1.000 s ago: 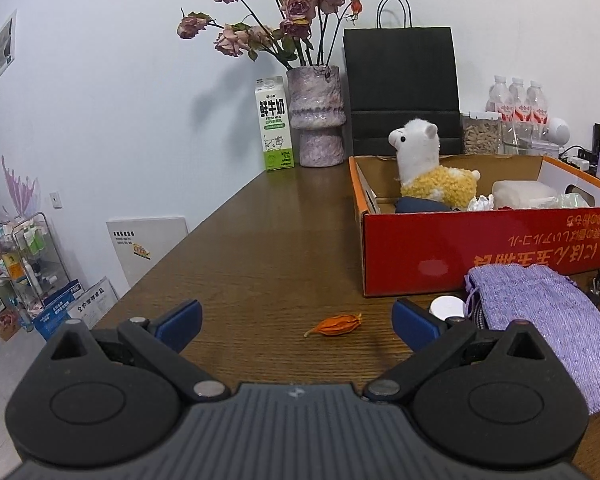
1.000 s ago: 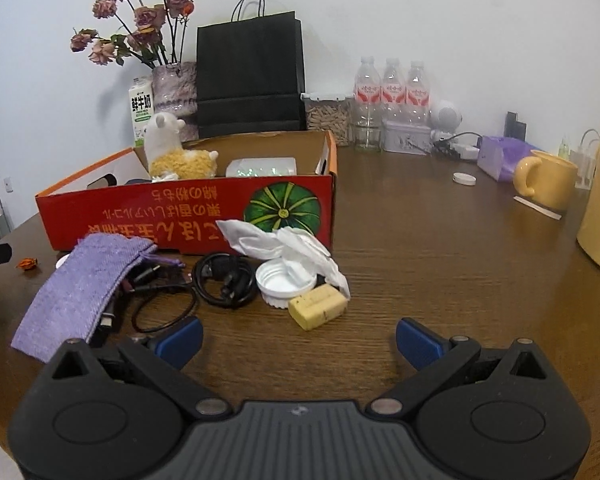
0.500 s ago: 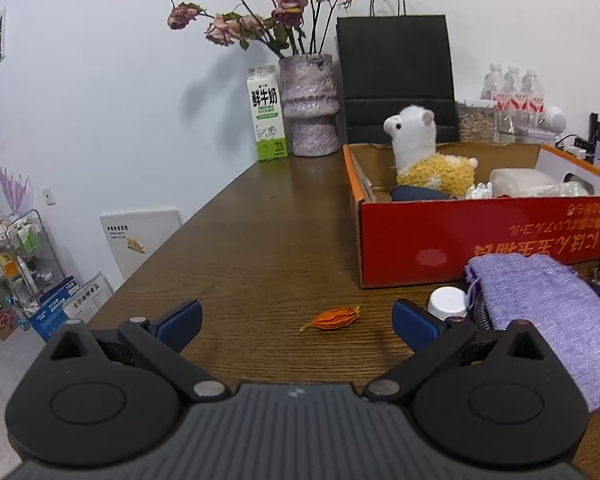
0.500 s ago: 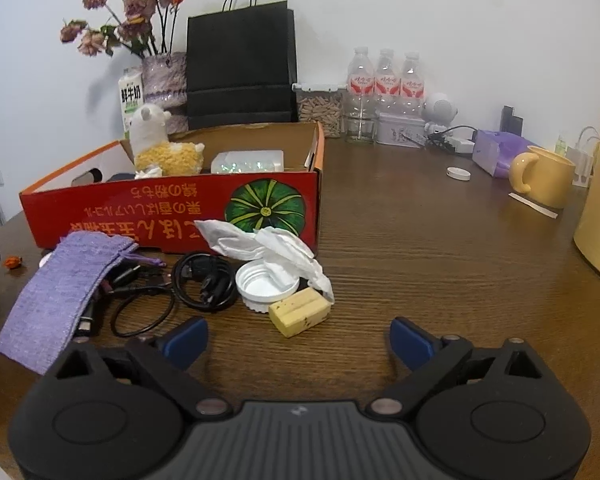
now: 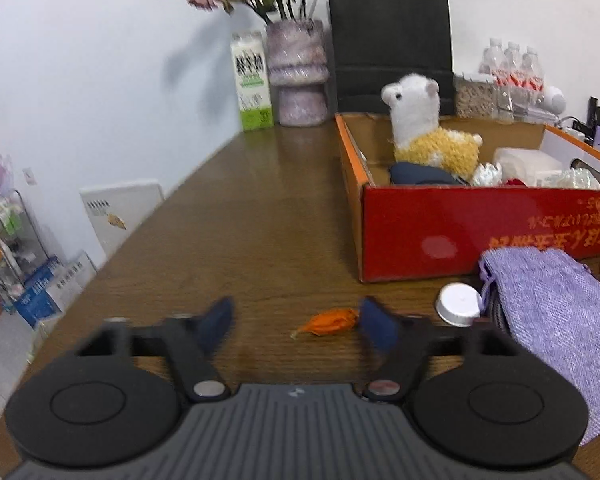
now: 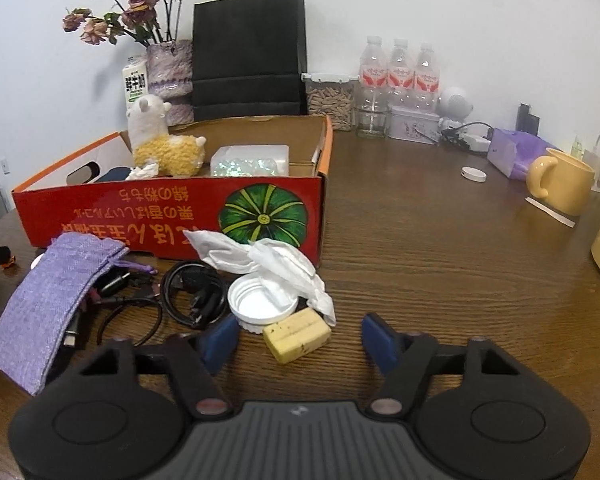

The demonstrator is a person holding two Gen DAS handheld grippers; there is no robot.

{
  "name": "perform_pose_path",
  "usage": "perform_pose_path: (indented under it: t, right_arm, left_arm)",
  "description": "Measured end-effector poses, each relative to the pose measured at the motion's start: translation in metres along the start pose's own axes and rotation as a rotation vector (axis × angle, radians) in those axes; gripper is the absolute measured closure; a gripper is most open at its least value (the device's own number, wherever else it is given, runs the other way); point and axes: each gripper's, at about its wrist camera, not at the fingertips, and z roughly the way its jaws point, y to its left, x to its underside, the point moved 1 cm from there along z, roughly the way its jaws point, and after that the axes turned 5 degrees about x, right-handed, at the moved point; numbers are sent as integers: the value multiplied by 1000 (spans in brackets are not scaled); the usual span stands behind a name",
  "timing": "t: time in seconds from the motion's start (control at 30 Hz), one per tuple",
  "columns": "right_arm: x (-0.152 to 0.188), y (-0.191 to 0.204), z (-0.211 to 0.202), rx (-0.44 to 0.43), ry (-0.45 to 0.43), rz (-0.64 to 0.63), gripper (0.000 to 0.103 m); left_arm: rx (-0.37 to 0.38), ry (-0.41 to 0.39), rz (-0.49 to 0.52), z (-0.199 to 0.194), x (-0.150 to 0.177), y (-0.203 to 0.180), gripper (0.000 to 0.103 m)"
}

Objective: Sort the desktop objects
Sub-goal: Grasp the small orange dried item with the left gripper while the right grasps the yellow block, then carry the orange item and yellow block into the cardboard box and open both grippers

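Left gripper [image 5: 296, 326] jaws parted, holding nothing, the orange dried husk [image 5: 327, 321] on the table [image 5: 260, 208] between the pads, touching the right one; white cap [image 5: 458, 304] and purple pouch [image 5: 548, 312] lie right, red box [image 5: 480, 224] beyond. Right gripper [image 6: 300, 338] likewise spread and empty, yellow block [image 6: 298, 334] between its pads, with white lid [image 6: 260, 305], crumpled tissue [image 6: 272, 264] and black cable [image 6: 192, 294] just beyond, before the box.

Small orange dried pod [image 5: 327, 321]: lying flat near the desk's [image 5: 260, 208] left front edge. Purple woven pouch [image 6: 52, 304]: flat, against the red carton's [image 6: 172, 216] front wall. Black cable coil [image 6: 194, 296], white lid [image 6: 262, 304] (open side up), crumpled tissue [image 6: 268, 260], yellow block [image 6: 296, 334]: clustered mid-desk.
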Motion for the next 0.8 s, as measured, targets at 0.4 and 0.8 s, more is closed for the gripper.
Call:
perform_pose_path:
  t: [0.4,0.8]
  right_arm:
    - [9,-1,-15,-22,-26,25,69]
    - [8,-1,-39,-37,-85,41,69]
  left_arm:
    - [95,1,-38,-4,7,-2,90]
    - [102,-83,-57,-31,0,-2,90]
